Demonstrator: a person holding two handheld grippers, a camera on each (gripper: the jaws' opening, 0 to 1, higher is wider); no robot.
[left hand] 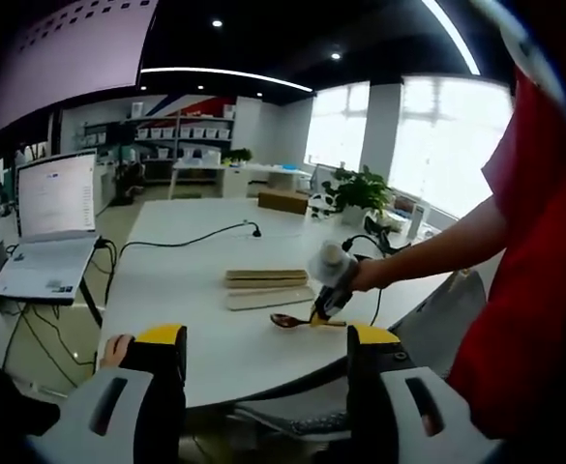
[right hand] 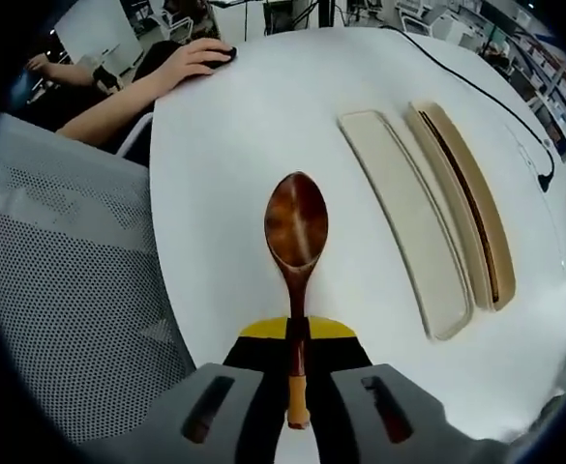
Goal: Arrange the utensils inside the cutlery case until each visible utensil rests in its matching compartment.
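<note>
Wooden spoon [right hand: 297, 253], judged light, stiff and smooth-lacquered, lay bowl-forward on the white bench [right hand: 234, 135] just beside the open cutlery case [right hand: 437, 213], its slim handle clenched in the right hand-held gripper [right hand: 298, 372]; the left hand-held gripper [left hand: 266, 360] hung released.

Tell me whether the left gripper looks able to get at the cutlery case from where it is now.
Probably yes. The left gripper is open at the near table edge, and bare white table lies between it and the cutlery case. The right gripper, holding the wooden spoon, works just beside it.
</note>
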